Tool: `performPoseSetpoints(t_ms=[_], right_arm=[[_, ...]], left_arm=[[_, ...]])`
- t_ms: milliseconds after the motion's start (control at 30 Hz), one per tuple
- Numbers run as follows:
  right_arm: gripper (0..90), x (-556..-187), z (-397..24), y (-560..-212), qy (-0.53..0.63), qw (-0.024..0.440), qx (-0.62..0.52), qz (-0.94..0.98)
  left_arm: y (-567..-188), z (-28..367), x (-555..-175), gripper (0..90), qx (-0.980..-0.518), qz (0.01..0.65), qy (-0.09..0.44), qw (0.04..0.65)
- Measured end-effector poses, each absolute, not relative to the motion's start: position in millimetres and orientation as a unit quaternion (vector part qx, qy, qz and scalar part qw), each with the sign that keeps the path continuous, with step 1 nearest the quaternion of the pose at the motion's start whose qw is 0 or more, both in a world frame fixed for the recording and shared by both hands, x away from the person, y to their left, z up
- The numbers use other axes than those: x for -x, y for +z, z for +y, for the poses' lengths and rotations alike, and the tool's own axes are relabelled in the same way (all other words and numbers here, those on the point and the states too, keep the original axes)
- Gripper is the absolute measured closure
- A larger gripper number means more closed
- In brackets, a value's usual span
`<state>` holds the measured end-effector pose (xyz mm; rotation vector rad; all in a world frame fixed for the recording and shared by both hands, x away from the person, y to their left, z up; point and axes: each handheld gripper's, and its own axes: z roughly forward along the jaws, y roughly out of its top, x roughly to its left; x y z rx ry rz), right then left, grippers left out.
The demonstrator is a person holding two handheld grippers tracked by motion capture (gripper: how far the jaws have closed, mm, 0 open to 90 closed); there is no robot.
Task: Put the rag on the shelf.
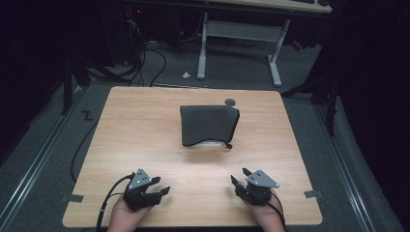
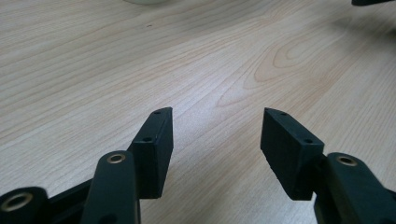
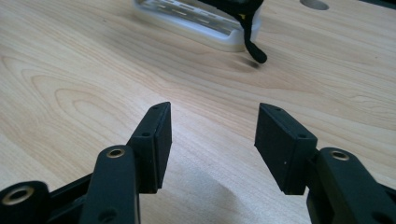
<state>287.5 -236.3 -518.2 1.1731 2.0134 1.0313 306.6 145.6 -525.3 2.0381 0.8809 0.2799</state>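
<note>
On the wooden bench (image 1: 145, 145), I'm holding my left tongs (image 1: 155, 186) and right tongs (image 1: 240, 178) open and empty, well short of the dark pouch (image 1: 209, 123) mid-bench; grabbing its loose zipper pull (image 3: 254, 51) risks dragging it.

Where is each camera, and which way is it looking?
High view: above the person's side, looking forward and down at the table, pouch, both hands and grippers.
Left gripper view: on the left gripper, looking over bare wood.
Right gripper view: on the right gripper, facing the pouch and its white tray.
High and right gripper views share the pouch.

Open claw (image 3: 212, 140) near sleeved tray (image 3: 196, 21)
</note>
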Motion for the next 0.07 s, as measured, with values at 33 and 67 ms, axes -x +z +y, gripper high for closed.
performPoseSetpoints(t_ms=[33,67], right_arm=[[46.8,-287.7,-237.0,-518.7,0.385,0.294,-0.439,0.757],[46.8,-287.8,-237.2,-519.5,0.385,0.294,-0.439,0.757]], left_arm=[[-525.4,146.9,-306.2,44.4,-0.819,0.355,0.114,0.436],[-525.1,149.8,-306.0,44.4,-0.817,0.358,0.111,0.437]])
